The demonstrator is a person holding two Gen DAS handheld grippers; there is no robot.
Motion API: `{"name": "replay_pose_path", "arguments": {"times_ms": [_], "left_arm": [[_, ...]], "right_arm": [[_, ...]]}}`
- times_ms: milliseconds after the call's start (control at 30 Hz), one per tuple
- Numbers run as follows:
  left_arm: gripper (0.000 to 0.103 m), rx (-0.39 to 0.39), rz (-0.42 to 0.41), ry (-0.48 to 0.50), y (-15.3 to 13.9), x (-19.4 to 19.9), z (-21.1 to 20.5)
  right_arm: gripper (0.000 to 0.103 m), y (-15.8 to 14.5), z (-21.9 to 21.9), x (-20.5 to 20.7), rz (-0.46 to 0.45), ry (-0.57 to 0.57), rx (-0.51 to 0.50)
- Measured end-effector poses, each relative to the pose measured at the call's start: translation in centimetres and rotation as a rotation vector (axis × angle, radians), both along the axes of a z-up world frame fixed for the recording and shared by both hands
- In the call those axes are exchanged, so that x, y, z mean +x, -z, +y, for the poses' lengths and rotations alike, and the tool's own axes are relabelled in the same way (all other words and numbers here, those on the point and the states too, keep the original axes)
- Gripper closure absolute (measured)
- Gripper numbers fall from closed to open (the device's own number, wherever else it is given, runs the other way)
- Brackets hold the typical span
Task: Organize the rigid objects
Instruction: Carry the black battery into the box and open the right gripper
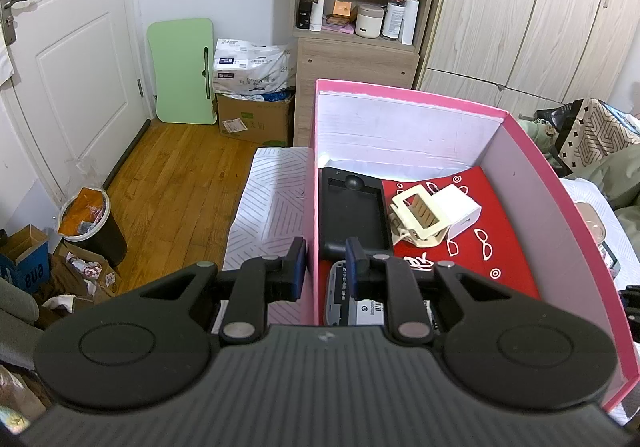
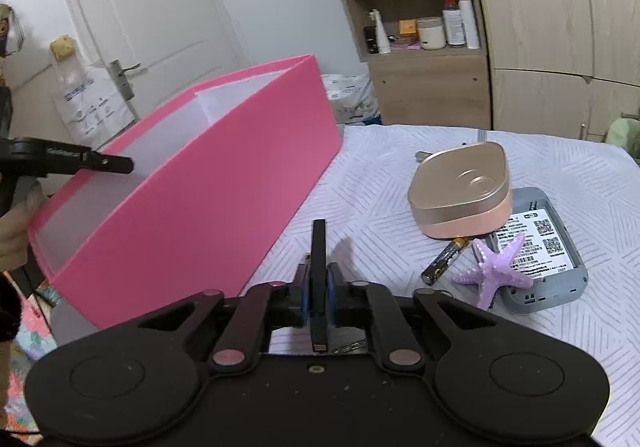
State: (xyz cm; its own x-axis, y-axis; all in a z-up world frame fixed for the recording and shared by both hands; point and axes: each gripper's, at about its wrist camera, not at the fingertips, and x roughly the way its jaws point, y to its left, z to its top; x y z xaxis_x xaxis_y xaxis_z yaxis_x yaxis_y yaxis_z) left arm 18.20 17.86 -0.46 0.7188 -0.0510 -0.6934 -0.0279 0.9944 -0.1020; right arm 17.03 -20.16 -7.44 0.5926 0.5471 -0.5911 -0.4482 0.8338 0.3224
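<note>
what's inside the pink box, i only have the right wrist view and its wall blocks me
observer: a black tray lies on the floor of the pink box, along one side wall.
operator: anything beside it
observer: a cream hair clip and a white charger sit touching each other on a red sheet.
operator: where's the left gripper
observer: the left gripper straddles that same side wall, one finger outside, one inside; i can't tell if it pinches.

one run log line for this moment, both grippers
left gripper: shut on pink box wall | right gripper: shut on thin black slab
</note>
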Motion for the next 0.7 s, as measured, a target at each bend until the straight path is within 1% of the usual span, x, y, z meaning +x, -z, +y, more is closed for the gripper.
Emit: {"name": "replay_pose_path", "arguments": {"times_ms": [133, 267, 367, 467, 567, 633, 700], "left_arm": [[0.085, -0.004, -0.001, -0.001, 0.0, 0.0, 0.0], [0.085, -0.003, 0.0, -0.002, 0.0, 0.0, 0.0], [0.085, 0.003, 0.0, 0.0, 0.0, -0.1, -0.1], [0.085, -0.002, 0.0, -0.002, 0.0, 0.0, -0.1], [0.085, -0.011, -0.001, -0.007, -0.1, -0.1, -0.1], [0.085, -0.009, -0.001, -0.009, -0.1, -0.1, -0.2], [0.085, -0.004, 0.001, -0.009, -0.2, -0.1, -0.2]], "right_arm": [[0.092, -0.4, -0.6, 0.1, 0.016, 0.004, 0.051], [0.092, -1.7, -1.2, -0.4, -0.024, 0.021, 0.079], [0.092, -3.7, -1.6, -0.5, -0.052, 0.019, 0.118], [0.092, -6.4, -0.9, -0.5, -0.1, -0.037, 0.146], [0.092, -9.2, 0.9, 0.0, -0.141, -0.13, 0.155], [0.092, -10.5, 3.0, 0.6, -0.15, -0.207, 0.132], [0.092, -11.0, 5.4, 1.1, -0.146, -0.275, 0.068]]}}
